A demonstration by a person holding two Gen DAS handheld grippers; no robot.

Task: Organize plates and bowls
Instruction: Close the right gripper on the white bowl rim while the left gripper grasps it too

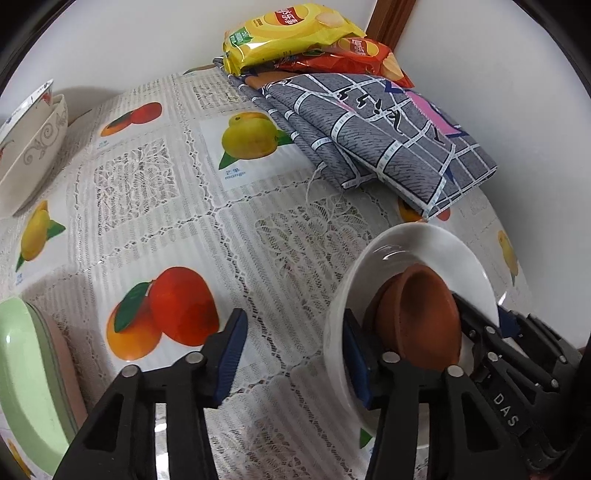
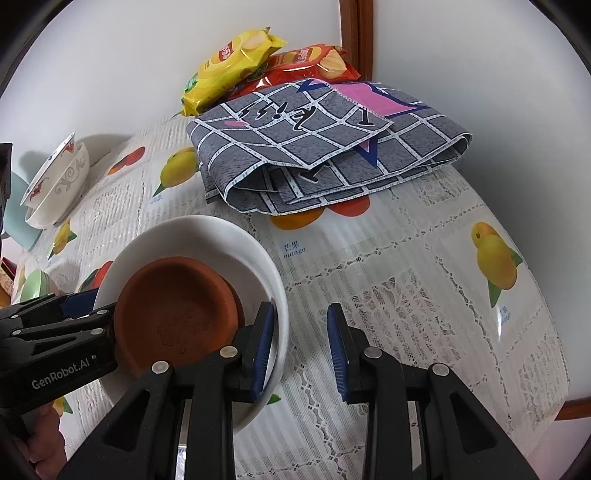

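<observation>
A white plate (image 1: pixel 436 251) lies on the fruit-print tablecloth with a brown clay dish (image 1: pixel 424 317) inside it; both also show in the right wrist view, plate (image 2: pixel 207 236) and dish (image 2: pixel 177 310). My left gripper (image 1: pixel 295 354) is open, its right finger inside the plate's near rim and its left finger outside. My right gripper (image 2: pixel 301 350) is open and straddles the plate's right rim, left finger over the plate, right finger over the cloth. Neither is closed on anything.
Stacked patterned bowls (image 1: pixel 29 147) stand at the far left. A green plate on a pink one (image 1: pixel 26 373) lies at the near left. A folded grey checked cloth (image 1: pixel 369 144) and chip bags (image 1: pixel 288 33) sit against the back wall.
</observation>
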